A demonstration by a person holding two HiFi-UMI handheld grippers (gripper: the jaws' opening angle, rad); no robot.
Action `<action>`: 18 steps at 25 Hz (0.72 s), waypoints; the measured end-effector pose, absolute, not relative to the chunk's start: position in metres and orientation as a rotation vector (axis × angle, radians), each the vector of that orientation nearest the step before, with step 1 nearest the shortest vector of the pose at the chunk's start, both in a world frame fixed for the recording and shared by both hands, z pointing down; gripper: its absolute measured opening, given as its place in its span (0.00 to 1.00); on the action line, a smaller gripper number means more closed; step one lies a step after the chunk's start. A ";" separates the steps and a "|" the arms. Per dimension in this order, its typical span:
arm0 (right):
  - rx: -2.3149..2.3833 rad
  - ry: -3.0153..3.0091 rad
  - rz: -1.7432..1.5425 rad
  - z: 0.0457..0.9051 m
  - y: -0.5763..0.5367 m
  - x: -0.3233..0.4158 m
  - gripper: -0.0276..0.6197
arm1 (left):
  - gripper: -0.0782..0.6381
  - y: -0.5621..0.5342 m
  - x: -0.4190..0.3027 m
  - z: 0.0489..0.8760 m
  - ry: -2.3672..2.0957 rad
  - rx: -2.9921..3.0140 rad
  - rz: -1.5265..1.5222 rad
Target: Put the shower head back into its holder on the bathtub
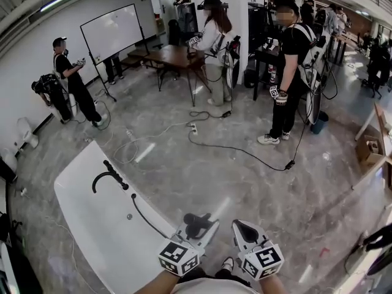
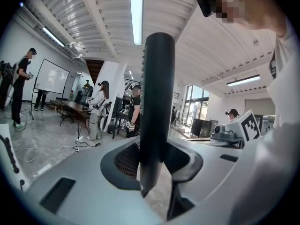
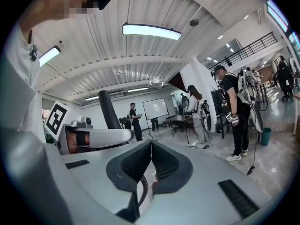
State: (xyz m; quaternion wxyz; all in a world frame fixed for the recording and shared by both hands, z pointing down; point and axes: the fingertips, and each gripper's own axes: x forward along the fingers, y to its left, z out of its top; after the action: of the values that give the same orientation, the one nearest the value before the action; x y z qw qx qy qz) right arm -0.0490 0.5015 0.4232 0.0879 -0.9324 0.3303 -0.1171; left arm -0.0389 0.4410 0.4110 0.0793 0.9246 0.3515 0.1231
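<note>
Holds both tools low at the bottom edge of the head view, side by side and close together, aimed forward and near level, marker cubes facing up. Shows only a short strip of each forearm before the frame cuts them off.

Grips the shower head (image 2: 157,102) in the left tool (image 2: 149,172) with the jaws set wide and the pads pressing the black handle, which stands upright between them. Holds the right tool (image 3: 151,159) clenched, pad against pad, with nothing in it.

Carries the shower head off the tub (image 1: 86,207), over the floor (image 1: 263,164) just beside the tub's near right edge. Trails a black hose (image 1: 147,216) from the tub's rim toward the left tool, its far end hidden behind that tool. Finds the curved black faucet (image 1: 109,177) on the rim, well apart from the shower head. Cannot tell the holder from the other dark fittings there, being too small. Makes out little of the spray end in the head view, and in the left gripper view sees only the handle, blocking the middle. Catches that handle again in the right gripper view, rising above the left tool.

Takes in bystanders (image 1: 285,72) standing well back, with cables (image 1: 202,130) lying on the floor between them and the tub.
</note>
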 end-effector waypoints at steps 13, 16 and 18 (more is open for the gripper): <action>-2.700 1.143 -0.372 0.439 0.511 0.004 0.07 | 0.28 0.455 0.009 0.420 0.898 2.824 0.357; -2.695 1.181 -0.380 0.435 0.496 0.024 0.07 | 0.28 0.441 0.029 0.418 0.865 2.829 0.354; -2.692 1.210 -0.388 0.436 0.488 0.040 0.07 | 0.28 0.433 0.043 0.420 0.837 2.834 0.353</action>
State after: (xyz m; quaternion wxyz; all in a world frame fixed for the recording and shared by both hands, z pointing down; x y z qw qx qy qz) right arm 0.0398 0.4884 0.4355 0.0825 -0.9012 0.4052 -0.1299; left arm 0.0432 0.4330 0.4202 0.0825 0.9490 0.2804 0.1184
